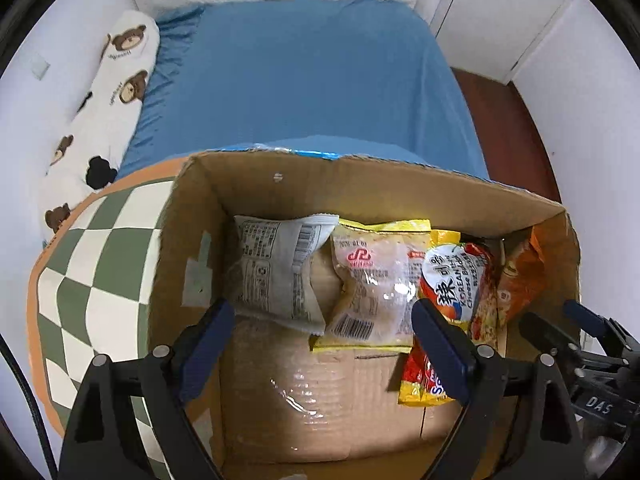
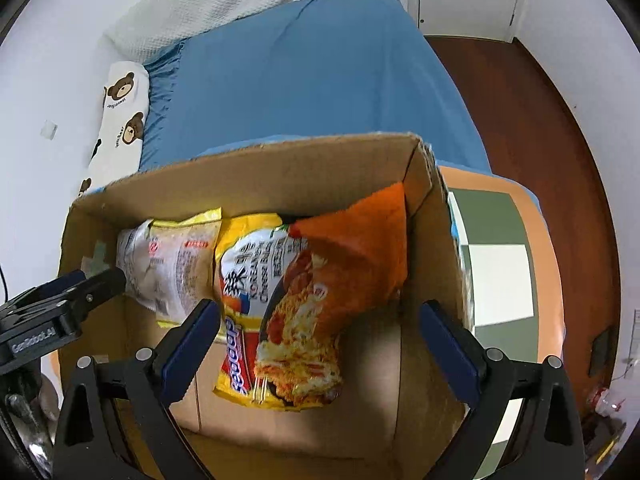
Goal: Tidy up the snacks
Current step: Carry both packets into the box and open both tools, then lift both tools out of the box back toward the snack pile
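An open cardboard box (image 1: 384,184) holds several snack packets leaning in a row on its far wall: a white packet (image 1: 276,272), a clear yellow-edged packet (image 1: 372,280), a yellow Korean noodle packet (image 1: 456,280) and an orange noodle packet (image 1: 520,276). My left gripper (image 1: 324,344) is open and empty above the box floor, near the white and clear packets. The right wrist view shows the same box (image 2: 280,176), the orange packet (image 2: 340,280) and the yellow packet (image 2: 244,264). My right gripper (image 2: 320,348) is open and empty just over the orange packet's lower end.
The box sits on a green-and-white checkered cushion (image 1: 96,264) with an orange rim, on a blue bed (image 1: 304,80). A bear-print pillow (image 1: 108,92) lies along the left wall. Brown floor (image 2: 520,120) lies right of the bed.
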Tool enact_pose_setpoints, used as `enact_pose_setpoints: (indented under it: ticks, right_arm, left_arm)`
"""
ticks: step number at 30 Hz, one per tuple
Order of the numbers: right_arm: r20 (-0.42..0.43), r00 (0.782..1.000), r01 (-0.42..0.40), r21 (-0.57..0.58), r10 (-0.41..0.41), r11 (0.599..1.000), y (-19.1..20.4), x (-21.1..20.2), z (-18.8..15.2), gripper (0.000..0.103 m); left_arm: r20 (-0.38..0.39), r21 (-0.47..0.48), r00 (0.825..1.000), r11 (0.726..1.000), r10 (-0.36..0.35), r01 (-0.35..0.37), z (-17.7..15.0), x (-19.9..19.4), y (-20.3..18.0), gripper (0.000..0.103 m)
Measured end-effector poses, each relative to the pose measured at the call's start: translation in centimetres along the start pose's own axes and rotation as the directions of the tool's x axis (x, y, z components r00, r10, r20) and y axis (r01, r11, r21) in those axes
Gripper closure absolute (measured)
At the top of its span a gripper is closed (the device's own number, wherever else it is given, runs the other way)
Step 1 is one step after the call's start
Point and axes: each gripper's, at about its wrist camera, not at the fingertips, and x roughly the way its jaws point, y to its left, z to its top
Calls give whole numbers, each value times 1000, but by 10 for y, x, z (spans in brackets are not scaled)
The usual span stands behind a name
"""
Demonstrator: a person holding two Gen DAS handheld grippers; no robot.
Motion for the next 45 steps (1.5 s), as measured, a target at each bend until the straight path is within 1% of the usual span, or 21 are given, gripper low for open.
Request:
enact_pose_setpoints:
  ticks: [6, 9, 12, 16, 19, 25, 27, 30, 33, 36, 38, 40, 42, 43, 44, 45]
  right_arm:
    - [62, 998, 19, -30, -18, 999, 8, -15, -36, 2]
    - [92, 996, 20, -34, -17, 999, 11, -25, -56, 2]
    - [141, 990, 24, -41, -18, 999, 13, -42, -76, 2]
    - [227, 974, 28, -48, -17, 998, 17, -76, -101, 2]
    - [290, 957, 29, -61, -10, 998, 21, -101, -120, 2]
    - [360, 933, 0, -76, 27, 997, 21, -140, -156, 2]
    - [365, 930, -19, -80, 48, 997, 22, -149, -167, 2]
    - [335, 938, -66, -66, 85, 996, 16, -153, -184, 2]
    - [266, 957, -114, -30, 118, 993, 5, -144, -205, 2]
    - [159, 977, -151, 57, 140, 987, -12, -111, -227, 2]
    - [71, 983, -177, 151, 167, 973, -28, -79, -244, 2]
    - [2, 983, -181, 236, 186, 955, -41, -47, -261, 2]
    - [-47, 977, -181, 316, 206, 931, -52, -18, -273, 7]
    - [-60, 974, -182, 353, 216, 918, -57, -5, -279, 8]
    - [-63, 975, -175, 375, 213, 911, -60, 4, -283, 11]
    - [-62, 975, -171, 393, 211, 904, -63, 14, -286, 14]
  left_arm:
    - [100, -9, 995, 1000, 20, -19, -41, -28, 1, 12]
    - [124, -8, 992, 1000, 26, -25, -62, -39, 1, 12]
    - [157, 2, 987, 999, 35, -36, -80, -52, -2, 12]
    - [217, -4, 975, 999, 40, -41, -104, -79, -5, 12]
    - [272, -24, 961, 999, 39, -33, -123, -102, -5, 12]
    - [344, -46, 937, 998, 54, -41, -162, -139, -8, 12]
    - [352, -48, 935, 998, 48, -33, -172, -148, -9, 12]
    - [350, -50, 936, 999, 32, -16, -190, -159, -8, 12]
    - [333, -48, 943, 999, 24, -9, -208, -160, -4, 12]
    - [300, -33, 953, 999, 49, -41, -225, -144, 1, 12]
    - [251, 3, 966, 998, 62, -65, -234, -123, 2, 12]
    - [185, 79, 980, 993, 67, -82, -241, -96, -4, 12]
    - [135, 182, 988, 978, 80, -104, -246, -71, -16, 12]
    - [113, 246, 990, 962, 90, -116, -250, -59, -25, 12]
    - [98, 300, 990, 946, 99, -124, -252, -48, -32, 12]
    - [86, 357, 990, 924, 109, -133, -255, -38, -40, 12]
